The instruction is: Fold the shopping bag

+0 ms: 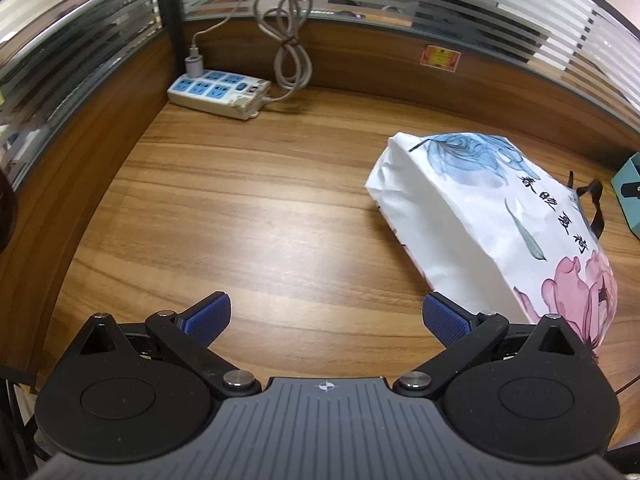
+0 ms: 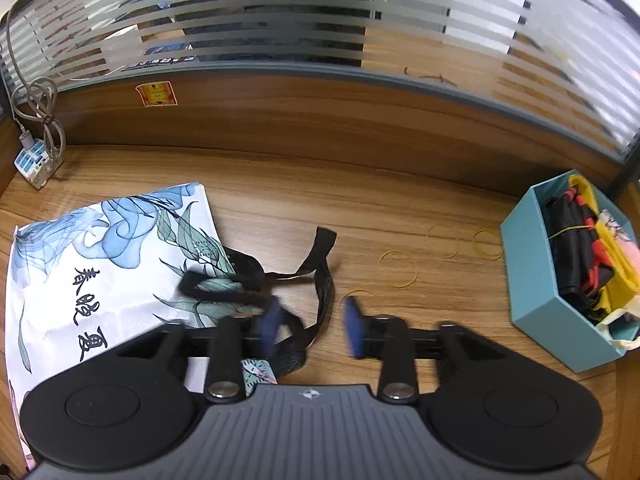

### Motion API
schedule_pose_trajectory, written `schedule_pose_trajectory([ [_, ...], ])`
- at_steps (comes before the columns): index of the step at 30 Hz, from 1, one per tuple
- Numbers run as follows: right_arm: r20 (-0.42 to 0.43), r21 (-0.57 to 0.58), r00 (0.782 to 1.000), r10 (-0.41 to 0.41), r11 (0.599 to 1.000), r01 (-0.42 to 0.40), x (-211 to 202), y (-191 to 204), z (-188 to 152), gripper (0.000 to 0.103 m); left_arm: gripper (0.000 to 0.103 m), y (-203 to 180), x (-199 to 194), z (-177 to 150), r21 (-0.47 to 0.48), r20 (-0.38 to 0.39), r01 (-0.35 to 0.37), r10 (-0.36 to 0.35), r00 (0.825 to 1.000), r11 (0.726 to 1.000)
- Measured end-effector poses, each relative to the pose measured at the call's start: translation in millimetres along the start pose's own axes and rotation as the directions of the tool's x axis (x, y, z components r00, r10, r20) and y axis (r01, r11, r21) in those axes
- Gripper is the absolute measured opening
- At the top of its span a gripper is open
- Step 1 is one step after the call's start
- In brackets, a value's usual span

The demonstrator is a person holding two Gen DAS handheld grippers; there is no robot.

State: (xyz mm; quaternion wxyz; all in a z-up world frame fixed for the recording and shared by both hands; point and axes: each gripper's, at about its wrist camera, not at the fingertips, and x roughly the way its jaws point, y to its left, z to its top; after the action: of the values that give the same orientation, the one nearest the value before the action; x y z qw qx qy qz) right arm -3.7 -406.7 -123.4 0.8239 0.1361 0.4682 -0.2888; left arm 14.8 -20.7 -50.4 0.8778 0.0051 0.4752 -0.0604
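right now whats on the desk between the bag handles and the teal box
In the right wrist view, loose rubber bands lie on bare wood between the black handles and the teal box.

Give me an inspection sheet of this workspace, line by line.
Surface: wooden desk, bare in front of the left gripper.
Job's things: floral shopping bag lying unfolded, black handles sprawled on the desk.
Clutter: teal box stuffed with folded bags; rubber bands loose on the desk.
Grippers: left gripper open, holding nothing, beside the bag; right gripper open over the handles, blurred.
Cables: power strip with a plugged charger and a coiled grey cable.
Surroundings: wooden partition with striped frosted glass; a red sticker on it.
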Motion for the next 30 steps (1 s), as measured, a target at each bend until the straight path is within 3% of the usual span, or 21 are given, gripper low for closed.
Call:
schedule_pose_trajectory([
  [7, 0.05, -0.012, 0.999, 0.012, 1.0, -0.012, -37, 28, -8, 0.077, 0.103, -11, 4, 5, 0.051, 0.002, 0.045, -0.045, 0.999, 0.998],
  [17, 0.042, -0.032, 0.995, 0.091, 0.995, -0.09, -74, 78, -47, 0.078, 0.103, -28, 12, 15, 0.153, 0.0, 0.126, -0.127, 0.992, 0.98],
  [25, -0.003, -0.049, 0.993, 0.121, 0.991, -0.121, -80, 114, -85, 0.079, 0.103, -57, 19, 29, 0.285, 0.003, 0.176, -0.185, 0.983, 0.942],
  [30, -0.025, -0.063, 0.988, 0.155, 0.986, -0.156, -81, 134, -103, 0.079, 0.103, -77, 29, 38, 0.384, -0.002, 0.204, -0.22, 0.975, 0.901],
])
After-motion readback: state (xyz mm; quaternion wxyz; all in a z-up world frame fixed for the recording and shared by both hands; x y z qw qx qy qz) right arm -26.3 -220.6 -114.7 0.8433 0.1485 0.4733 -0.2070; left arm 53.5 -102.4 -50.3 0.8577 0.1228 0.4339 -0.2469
